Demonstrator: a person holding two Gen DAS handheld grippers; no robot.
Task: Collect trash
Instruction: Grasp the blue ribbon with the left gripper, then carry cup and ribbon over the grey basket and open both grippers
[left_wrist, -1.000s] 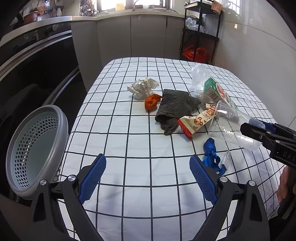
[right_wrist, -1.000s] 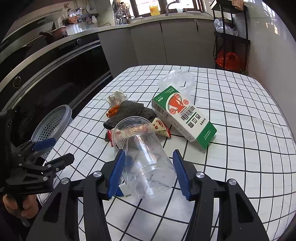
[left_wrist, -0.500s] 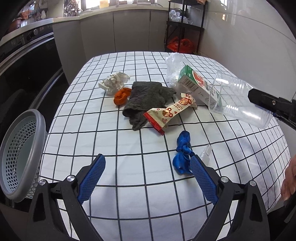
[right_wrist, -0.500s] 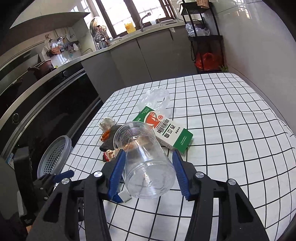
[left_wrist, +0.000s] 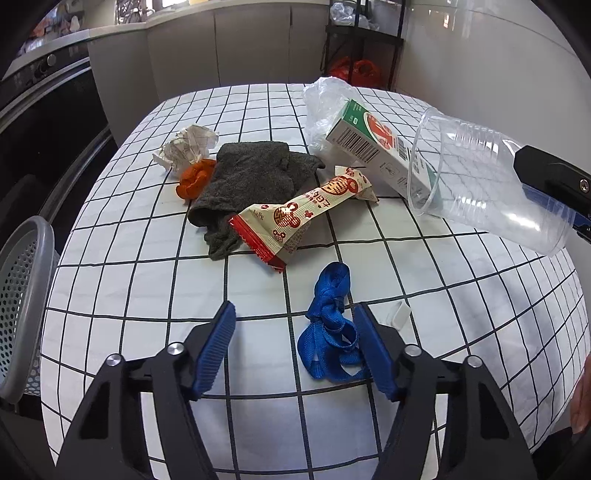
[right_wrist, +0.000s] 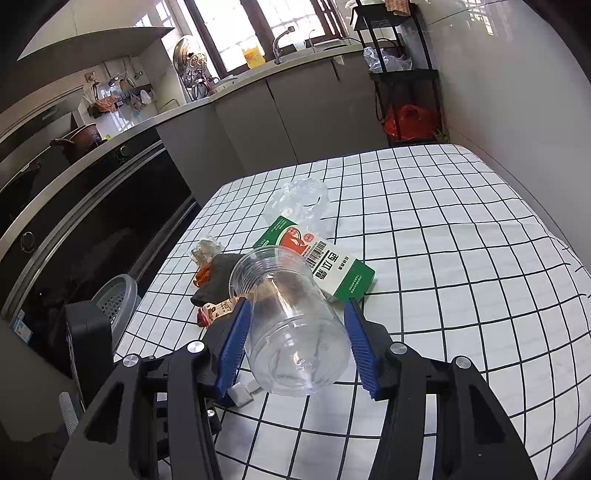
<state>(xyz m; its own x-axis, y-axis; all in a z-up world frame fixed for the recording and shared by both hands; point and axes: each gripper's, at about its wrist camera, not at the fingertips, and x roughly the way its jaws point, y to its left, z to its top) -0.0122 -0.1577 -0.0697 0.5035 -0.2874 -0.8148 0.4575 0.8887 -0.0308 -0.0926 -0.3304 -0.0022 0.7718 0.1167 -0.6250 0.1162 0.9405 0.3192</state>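
Observation:
My right gripper (right_wrist: 295, 339) is shut on a clear plastic cup (right_wrist: 290, 325) and holds it above the table; the cup also shows in the left wrist view (left_wrist: 484, 184). My left gripper (left_wrist: 295, 343) is open and empty, low over the checked tablecloth (left_wrist: 147, 258), with a blue ribbon (left_wrist: 330, 325) between its fingers. Beyond lie a red-and-cream snack wrapper (left_wrist: 303, 218), a grey cloth (left_wrist: 247, 181), an orange scrap (left_wrist: 194, 179), crumpled paper (left_wrist: 188, 147), a green-and-white carton (left_wrist: 373, 147) and a clear plastic bag (left_wrist: 325, 103).
A grey perforated basket (left_wrist: 22, 295) stands off the table's left edge; it also shows in the right wrist view (right_wrist: 114, 299). A small white plastic piece (left_wrist: 397, 314) lies right of the ribbon. A dark oven front and counter run along the left. A wall borders the right.
My right gripper has lifted the cup higher off the table. My left gripper has moved right and forward, so the blue ribbon now lies between its fingers and the basket has slid to the left edge.

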